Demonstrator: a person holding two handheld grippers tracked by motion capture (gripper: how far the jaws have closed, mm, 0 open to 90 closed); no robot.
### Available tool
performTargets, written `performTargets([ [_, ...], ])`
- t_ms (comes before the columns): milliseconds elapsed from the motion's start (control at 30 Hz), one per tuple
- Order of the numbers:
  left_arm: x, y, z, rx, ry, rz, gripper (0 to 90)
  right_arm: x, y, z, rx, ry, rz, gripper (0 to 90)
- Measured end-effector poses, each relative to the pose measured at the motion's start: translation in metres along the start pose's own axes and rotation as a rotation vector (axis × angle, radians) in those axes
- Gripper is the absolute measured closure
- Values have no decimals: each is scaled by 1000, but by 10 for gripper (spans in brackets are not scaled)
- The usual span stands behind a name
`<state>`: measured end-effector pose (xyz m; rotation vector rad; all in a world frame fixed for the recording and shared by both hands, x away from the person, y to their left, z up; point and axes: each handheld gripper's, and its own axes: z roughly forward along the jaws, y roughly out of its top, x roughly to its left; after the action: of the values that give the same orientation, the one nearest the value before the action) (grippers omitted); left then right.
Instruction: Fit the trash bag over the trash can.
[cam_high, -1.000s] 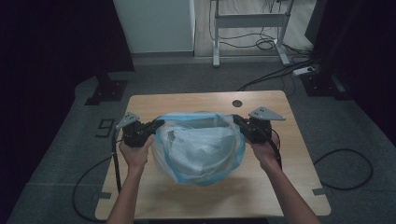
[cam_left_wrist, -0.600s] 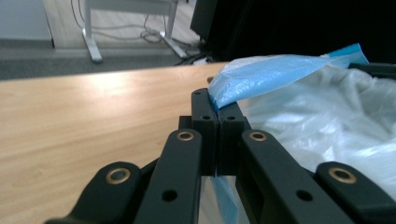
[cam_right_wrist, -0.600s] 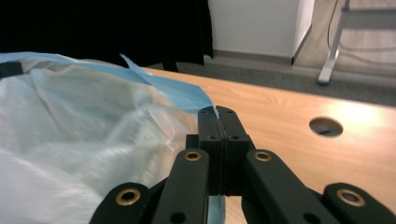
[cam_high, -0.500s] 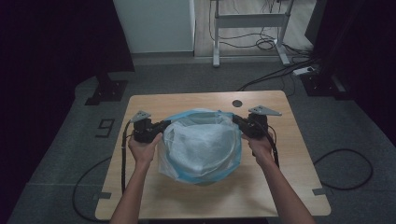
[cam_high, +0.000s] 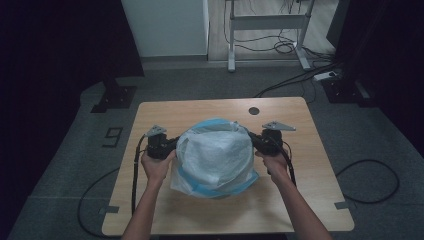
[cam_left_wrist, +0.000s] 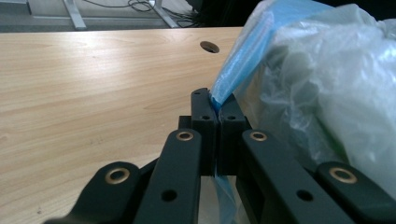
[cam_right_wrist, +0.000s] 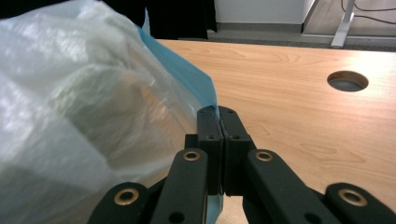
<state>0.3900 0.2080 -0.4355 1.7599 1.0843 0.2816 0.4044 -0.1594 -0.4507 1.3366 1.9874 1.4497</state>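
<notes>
Both claws clamped on upright plastic bag (cam_high: 215, 157).

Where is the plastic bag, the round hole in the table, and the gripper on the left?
plastic bag (cam_high: 215, 155), high view, its white middle.
round hole (cam_high: 254, 110), high view, its dark centre.
left gripper (cam_left_wrist: 217, 109), left gripper view, where its shut jaws meet.

The high view looks forward and down from above the person's side onto the whole desk (cam_high: 310, 200) and the floor beyond. Each gripper view sits low and close behind its own jaws, facing the desk's far edge. All three share the plastic bag (cam_high: 215, 155) and the cable hole (cam_high: 254, 110).
</notes>
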Motion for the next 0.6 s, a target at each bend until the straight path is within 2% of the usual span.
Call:
performTargets([
  [200,1,0,-2,6,-9,-8,869,-2,-2,0,-2,16,19,828],
  [267,2,0,-3,7,-15,-10,857,-2,-2,-2,-16,3,14,725],
  [333,3,0,-4,1,-17,-9,854,-3,1,-7,-54,-26,27,641],
  [400,3,-1,-5,2,-14,-7,854,-5,3,-17,-99,-46,45,585],
  [467,3,-1,-5,2,-12,-5,855,-7,5,-29,-137,-53,44,567],
  [600,2,-2,-7,-5,-9,-3,854,-8,5,-58,-176,-22,21,537],
])
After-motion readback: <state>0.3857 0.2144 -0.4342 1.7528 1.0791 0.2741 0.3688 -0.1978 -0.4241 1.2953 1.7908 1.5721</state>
